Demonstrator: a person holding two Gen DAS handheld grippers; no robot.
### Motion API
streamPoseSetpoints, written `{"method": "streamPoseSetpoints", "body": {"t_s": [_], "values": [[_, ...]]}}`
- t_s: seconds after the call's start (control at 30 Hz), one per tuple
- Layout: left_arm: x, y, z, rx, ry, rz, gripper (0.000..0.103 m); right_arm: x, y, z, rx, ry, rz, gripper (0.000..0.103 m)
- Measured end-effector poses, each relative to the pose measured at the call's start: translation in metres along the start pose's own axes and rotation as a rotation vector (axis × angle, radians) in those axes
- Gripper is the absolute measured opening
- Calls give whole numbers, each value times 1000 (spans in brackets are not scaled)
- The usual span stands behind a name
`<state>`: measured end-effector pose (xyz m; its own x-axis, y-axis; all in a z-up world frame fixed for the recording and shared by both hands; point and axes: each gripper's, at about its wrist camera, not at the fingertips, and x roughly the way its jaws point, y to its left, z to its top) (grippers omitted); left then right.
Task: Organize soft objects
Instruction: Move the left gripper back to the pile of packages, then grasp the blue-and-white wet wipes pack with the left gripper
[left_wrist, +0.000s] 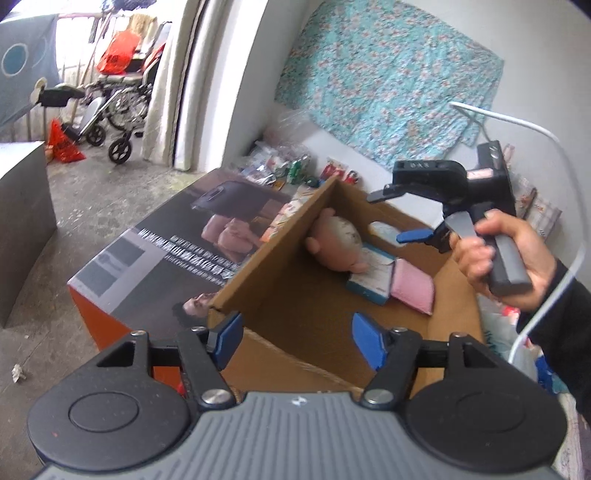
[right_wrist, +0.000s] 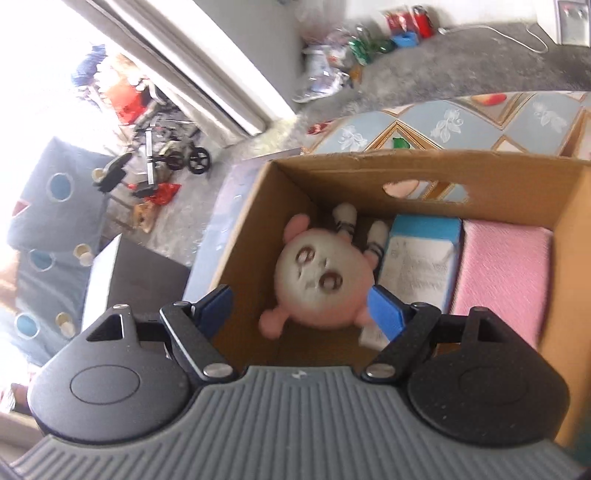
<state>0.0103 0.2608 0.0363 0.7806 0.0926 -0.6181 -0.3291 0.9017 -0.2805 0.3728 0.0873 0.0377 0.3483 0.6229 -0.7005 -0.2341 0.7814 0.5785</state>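
Your plush (right_wrist: 321, 278): round pale face, pink ears, striped legs, lying in box (right_wrist: 424, 173). Your left gripper (left_wrist: 297, 341) and right gripper (right_wrist: 301, 308): jaws wide, empty.

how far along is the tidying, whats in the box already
Done: the pink plush toy, a blue-and-white packet and a pink cloth lie in the cardboard box. In hand: nothing; the right gripper and the left gripper are open. Left: cannot tell.

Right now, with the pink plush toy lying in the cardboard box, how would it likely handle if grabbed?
The plush toy looks stuffed, so it probably squashes under the pads and weighs little. Its round head may roll slightly; its thin limbs likely dangle. Breakage seems unlikely.
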Motion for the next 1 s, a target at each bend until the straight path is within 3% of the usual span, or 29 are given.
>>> {"method": "streamPoseSetpoints", "body": {"t_s": [0.23, 0.57, 0.8, 1.0], "values": [[-14, -47, -12, 117, -28, -108, 80, -119, -48, -86, -13, -98, 76, 83], [-4, -155, -50, 273, 0, -318, 89, -251, -160, -184, 57, -226, -74, 83], [22, -244, -91, 387, 15, -485, 89, -321, -223, -202, 53, -310, -204, 83], [62, -318, -133, 470, 46, -551, 85, -356, -271, -195, -98, -303, -222, 83]]}}
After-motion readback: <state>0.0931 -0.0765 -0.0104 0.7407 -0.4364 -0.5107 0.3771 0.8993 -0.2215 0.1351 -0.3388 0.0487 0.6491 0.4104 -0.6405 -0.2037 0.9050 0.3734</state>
